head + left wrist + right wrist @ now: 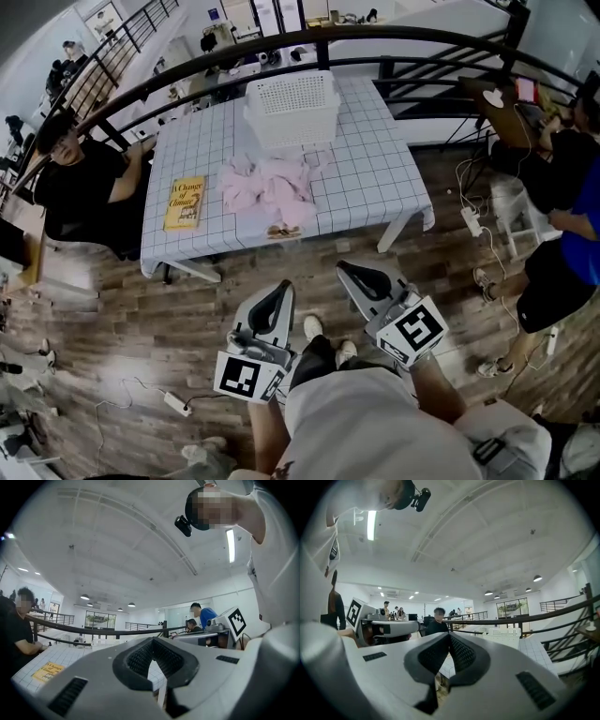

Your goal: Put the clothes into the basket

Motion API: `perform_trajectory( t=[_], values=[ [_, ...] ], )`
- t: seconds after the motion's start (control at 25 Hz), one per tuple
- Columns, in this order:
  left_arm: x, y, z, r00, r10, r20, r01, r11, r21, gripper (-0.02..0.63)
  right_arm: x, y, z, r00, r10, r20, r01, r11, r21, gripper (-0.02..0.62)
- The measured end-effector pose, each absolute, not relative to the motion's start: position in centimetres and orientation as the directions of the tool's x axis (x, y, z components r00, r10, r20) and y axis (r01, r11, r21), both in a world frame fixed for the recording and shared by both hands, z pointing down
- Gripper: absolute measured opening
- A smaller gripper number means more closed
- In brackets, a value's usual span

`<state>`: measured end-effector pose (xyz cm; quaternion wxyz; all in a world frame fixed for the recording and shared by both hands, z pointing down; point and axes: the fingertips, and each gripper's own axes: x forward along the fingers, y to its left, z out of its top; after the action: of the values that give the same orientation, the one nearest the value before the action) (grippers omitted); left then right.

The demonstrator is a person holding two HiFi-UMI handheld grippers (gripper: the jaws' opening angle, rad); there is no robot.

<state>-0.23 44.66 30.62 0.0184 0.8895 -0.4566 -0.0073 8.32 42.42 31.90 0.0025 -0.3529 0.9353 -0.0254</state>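
A pile of pink clothes (267,187) lies on the table with the white checked cloth (375,159), just in front of an upright white plastic basket (291,108). Both grippers hang well short of the table, close to my body over the wood floor. My left gripper (281,289) is shut with nothing in it, and my right gripper (349,267) is shut and empty too. In the left gripper view the left gripper (152,641) points toward the table and the basket (105,642). The right gripper (449,634) has the basket (504,632) to its right.
A yellow book (185,202) lies on the table's left part, and a small brown object (284,230) sits at its front edge. A person in black (75,183) sits at the left end. A dark railing (281,42) curves behind. People stand at right (562,216).
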Motion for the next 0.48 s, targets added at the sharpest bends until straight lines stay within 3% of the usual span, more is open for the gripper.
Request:
perform_trajectory(
  t=[0.48],
  values=[
    [-3.7, 36.9, 31.7, 0.622, -0.783, 0.001, -0.782, -0.621, 0.048, 0.002, 5.1, 35.0, 32.6, -0.709, -0.704, 0.039, -0.705, 0.708, -0.040, 0.016]
  ],
)
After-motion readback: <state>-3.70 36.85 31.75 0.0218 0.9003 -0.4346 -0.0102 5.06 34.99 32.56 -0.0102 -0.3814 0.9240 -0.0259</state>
